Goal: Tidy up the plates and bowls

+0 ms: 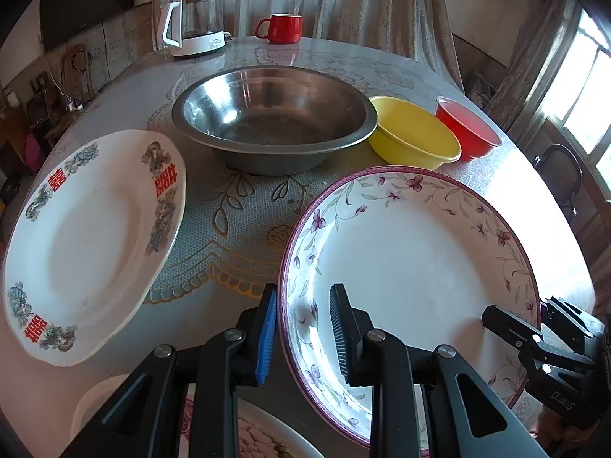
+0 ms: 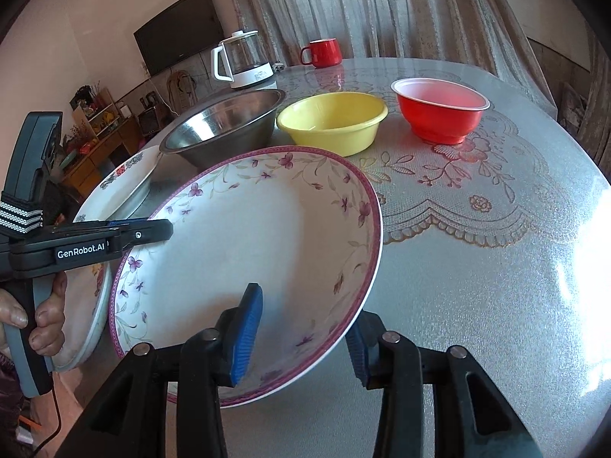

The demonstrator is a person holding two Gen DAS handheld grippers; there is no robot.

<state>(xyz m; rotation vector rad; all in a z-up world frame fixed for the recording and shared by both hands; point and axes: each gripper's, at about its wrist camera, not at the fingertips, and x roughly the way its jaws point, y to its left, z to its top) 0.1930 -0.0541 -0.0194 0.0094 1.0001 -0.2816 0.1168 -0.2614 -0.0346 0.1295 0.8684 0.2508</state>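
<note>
Your left gripper (image 1: 303,334) clamps the floral plate's (image 1: 412,267) rim; your right gripper (image 1: 534,328) grips its far edge.

Shiny metal basin (image 1: 273,122), glossy tablecloth (image 2: 496,267)

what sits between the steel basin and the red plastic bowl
The yellow bowl sits between the steel basin and the red plastic bowl, close beside the basin; the right wrist view shows it best.
</note>
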